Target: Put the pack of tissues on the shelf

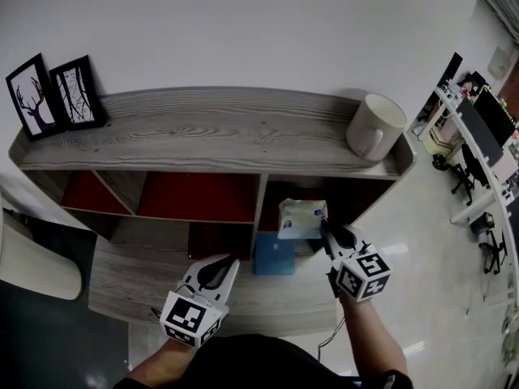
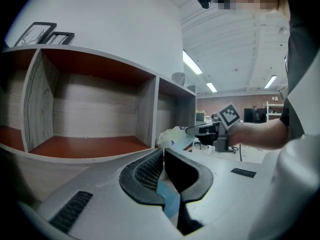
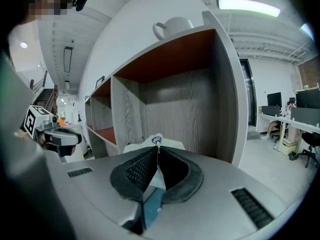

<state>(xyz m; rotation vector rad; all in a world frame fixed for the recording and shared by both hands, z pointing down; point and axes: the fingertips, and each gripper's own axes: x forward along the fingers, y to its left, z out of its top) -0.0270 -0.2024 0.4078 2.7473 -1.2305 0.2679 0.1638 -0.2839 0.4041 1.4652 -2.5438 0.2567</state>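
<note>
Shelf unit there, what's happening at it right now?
A person holds a tool in each hand. The right tool is shut on an edge of the pack of tissues, holding it at the mouth of the shelf's right-hand compartment, not yet released. The left tool hangs lower, shut and empty.

My left gripper [image 1: 232,261] and right gripper [image 1: 324,224] share the same build: pale grey-white shells that taper to black, curved jaws. Inside the jaws I see black pads [image 2: 146,173] with a mesh texture. Black ribbed slots [image 3: 252,207] mark the housing, and each carries a white cube [image 1: 193,318] printed with black square markers. I'm wearing a dark top [image 1: 251,367].
</note>
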